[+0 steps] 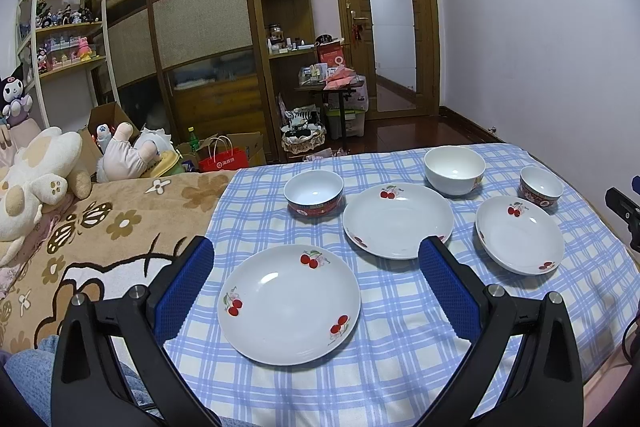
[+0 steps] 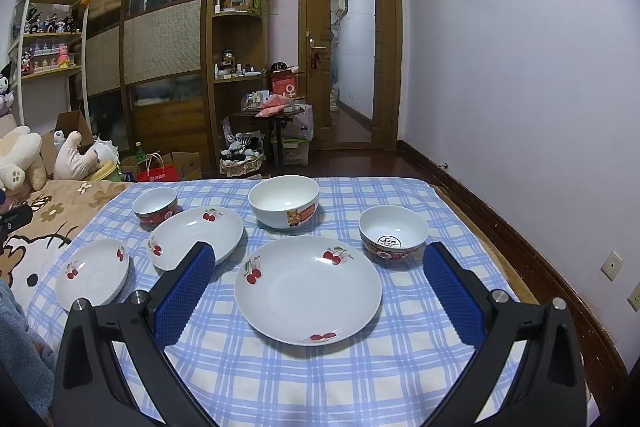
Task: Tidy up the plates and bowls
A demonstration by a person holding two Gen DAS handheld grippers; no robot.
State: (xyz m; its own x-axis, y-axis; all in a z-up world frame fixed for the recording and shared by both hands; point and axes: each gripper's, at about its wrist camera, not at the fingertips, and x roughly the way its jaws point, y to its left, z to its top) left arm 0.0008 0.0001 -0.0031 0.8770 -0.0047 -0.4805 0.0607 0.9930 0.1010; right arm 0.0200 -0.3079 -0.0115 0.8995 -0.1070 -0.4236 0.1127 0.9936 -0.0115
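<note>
Left gripper: your left gripper [image 1: 316, 271] hangs over the near-left plate, jaws spread wide, nothing between the blue pads [image 1: 188, 291].
Right gripper: your right gripper [image 2: 318, 273] same state, released and empty, hovering over the near-right plate.
Cloth: all dishes sit on a blue checked cloth [image 1: 400, 367], lower half of both frames.
Plates: three white cherry-print plates, none stacked. Near-left plate [image 1: 290, 305] lower centre of left view; middle plate [image 1: 398, 221]; right plate [image 1: 520, 235].
Bowls: red-banded bowl [image 1: 314, 193] behind the plates, plain big white bowl [image 1: 454, 169] upper right, small red-patterned bowl [image 1: 541, 187] far right.
Only in right view: cartoon sticker on the big bowl [image 2: 284, 201]; a round stamp inside the small bowl [image 2: 393, 235]; wall sockets [image 2: 612, 265] at right edge.
Only in left view: more of the plush toys [image 1: 44, 171] at left edge; your other gripper's dark tip [image 1: 624, 211] at right edge.
Spacing: middle plate's rim is just beside the red-banded bowl; whether they touch, can't tell.
</note>
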